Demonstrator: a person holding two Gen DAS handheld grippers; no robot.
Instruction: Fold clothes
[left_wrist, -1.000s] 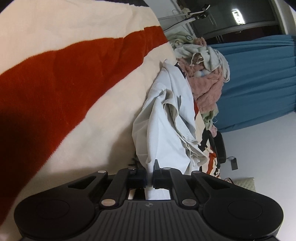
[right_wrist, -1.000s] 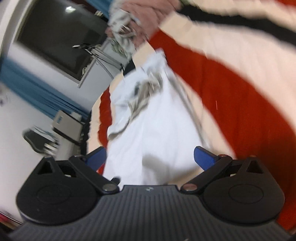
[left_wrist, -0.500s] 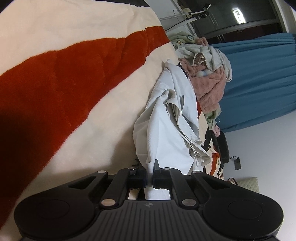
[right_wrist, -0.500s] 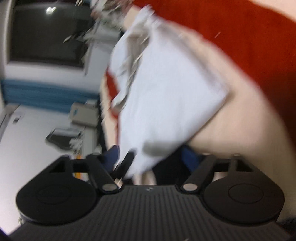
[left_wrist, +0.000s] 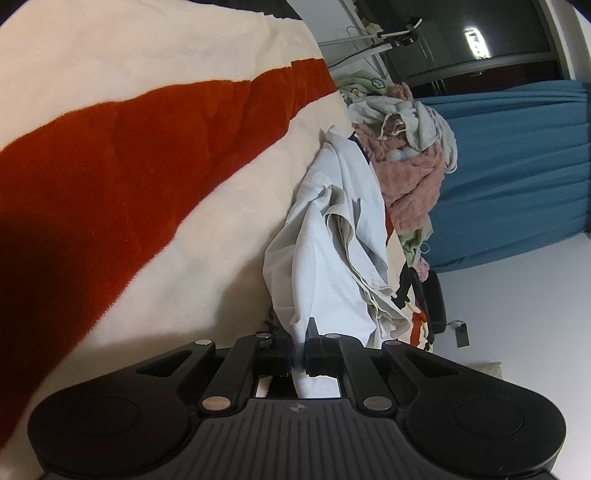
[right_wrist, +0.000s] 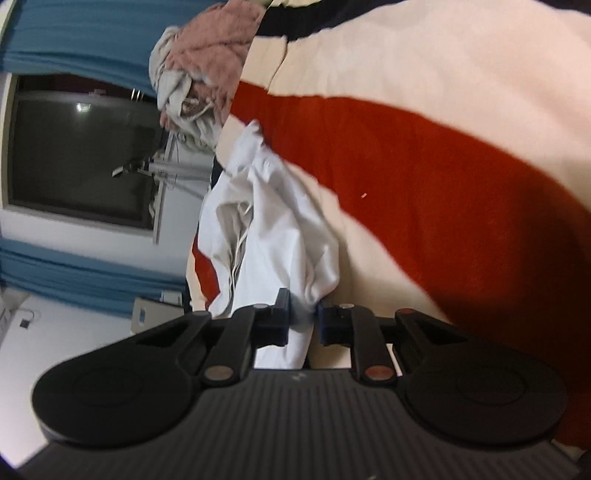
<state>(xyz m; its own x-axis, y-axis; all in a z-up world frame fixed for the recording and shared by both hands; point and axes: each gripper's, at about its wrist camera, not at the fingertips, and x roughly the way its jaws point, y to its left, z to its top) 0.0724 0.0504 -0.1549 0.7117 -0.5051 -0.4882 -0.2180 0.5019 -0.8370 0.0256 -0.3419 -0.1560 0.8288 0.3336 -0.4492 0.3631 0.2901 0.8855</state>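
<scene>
A pale blue-white garment (left_wrist: 332, 251) lies bunched on a cream and red striped blanket (left_wrist: 129, 155). My left gripper (left_wrist: 298, 349) is shut on one edge of the garment; the cloth runs between its jaws. In the right wrist view the same garment (right_wrist: 280, 229) hangs crumpled ahead of my right gripper (right_wrist: 301, 319), which is shut on a bunched corner of it. The garment's far end reaches toward a clothes pile.
A pile of clothes with a pink fuzzy piece (left_wrist: 413, 184) and grey-white pieces sits at the blanket's far end; it also shows in the right wrist view (right_wrist: 214, 62). Blue curtains (left_wrist: 517, 166), a dark window (right_wrist: 81, 155) and a metal stand (right_wrist: 166, 170) lie beyond.
My right gripper was open over the garment; it has closed on a bunched corner. The left gripper stays shut on its edge and has hardly moved.
</scene>
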